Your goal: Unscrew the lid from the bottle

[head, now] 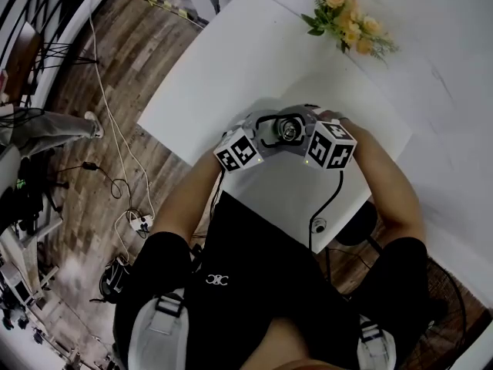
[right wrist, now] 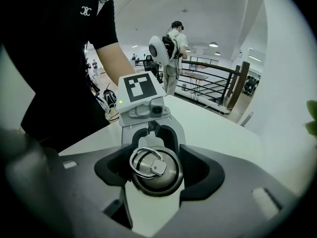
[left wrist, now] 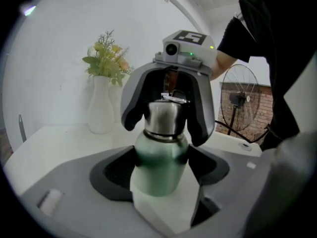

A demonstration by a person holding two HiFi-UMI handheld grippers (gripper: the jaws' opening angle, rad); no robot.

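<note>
A green metal bottle [left wrist: 158, 165] with a steel lid [left wrist: 166, 117] stands upright over the white table. My left gripper [left wrist: 161, 171] is shut on the bottle's green body, a dark pad on each side. My right gripper [right wrist: 156, 175] comes from the opposite side and is shut on the lid [right wrist: 166, 180], whose top carries a loose wire ring [right wrist: 146, 161]. In the head view the two grippers meet around the lid [head: 289, 132], with the left marker cube [head: 237, 151] and the right marker cube [head: 331, 145] on either side. The bottle's base is hidden.
The white table [head: 231, 75] runs back to a white vase of yellow flowers [head: 348, 21], also in the left gripper view as the vase [left wrist: 101, 108]. A floor fan [left wrist: 242, 103] stands beyond the table's edge. Cables [head: 123, 183] lie on the wood floor at left. A person with a backpack [right wrist: 173, 38] stands far off.
</note>
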